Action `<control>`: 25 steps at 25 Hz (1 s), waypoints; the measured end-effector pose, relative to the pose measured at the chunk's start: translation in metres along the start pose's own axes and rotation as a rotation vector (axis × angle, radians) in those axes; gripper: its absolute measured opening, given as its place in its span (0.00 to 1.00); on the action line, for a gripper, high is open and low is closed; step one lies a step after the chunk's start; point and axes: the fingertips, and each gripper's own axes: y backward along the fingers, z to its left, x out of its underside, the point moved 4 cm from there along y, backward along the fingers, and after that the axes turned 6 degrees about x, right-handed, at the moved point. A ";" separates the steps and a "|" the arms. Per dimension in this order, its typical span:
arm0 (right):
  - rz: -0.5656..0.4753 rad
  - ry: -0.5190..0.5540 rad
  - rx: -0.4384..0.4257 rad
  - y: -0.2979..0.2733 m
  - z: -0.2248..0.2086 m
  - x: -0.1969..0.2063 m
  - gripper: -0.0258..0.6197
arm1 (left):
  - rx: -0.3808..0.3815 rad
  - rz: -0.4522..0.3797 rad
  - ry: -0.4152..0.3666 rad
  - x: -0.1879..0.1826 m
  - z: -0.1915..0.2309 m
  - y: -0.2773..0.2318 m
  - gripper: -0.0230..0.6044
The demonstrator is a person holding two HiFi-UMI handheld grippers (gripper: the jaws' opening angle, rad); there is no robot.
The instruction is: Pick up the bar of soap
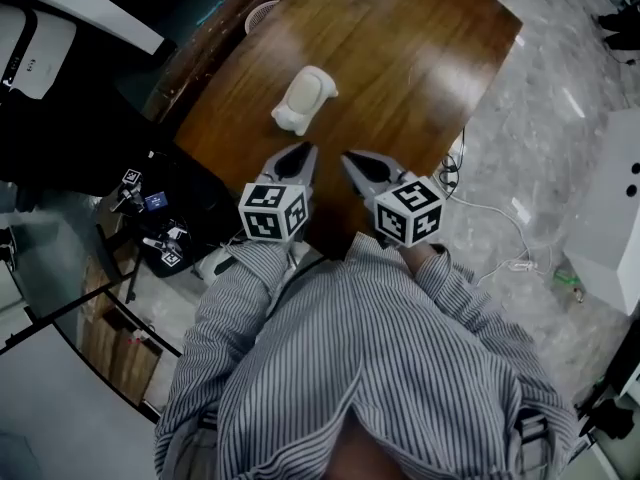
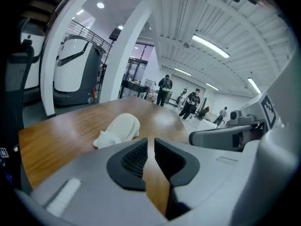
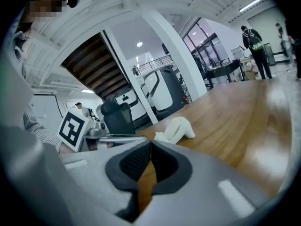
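While the white soap bar [image 1: 303, 98] was seen lying on the wooden table [image 1: 420, 48], untouched ahead of both tools, the left gripper [image 1: 293, 161] was held narrowly parted, empty; the right gripper [image 1: 360, 166] was closed, empty.

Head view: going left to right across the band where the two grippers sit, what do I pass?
Black stand with marker tags → left gripper → right gripper → white cable on the floor → white cabinet.
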 end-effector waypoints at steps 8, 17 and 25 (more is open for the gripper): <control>0.017 -0.074 -0.038 -0.011 -0.016 0.010 0.04 | -0.080 0.207 -0.238 -0.039 0.047 -0.044 0.36; -0.011 -0.176 -0.014 -0.014 -0.051 0.008 0.04 | -0.093 0.416 -0.300 -0.039 0.075 -0.094 0.48; -0.010 -0.213 -0.009 -0.014 -0.066 0.015 0.04 | -0.083 0.481 -0.299 -0.037 0.084 -0.113 0.49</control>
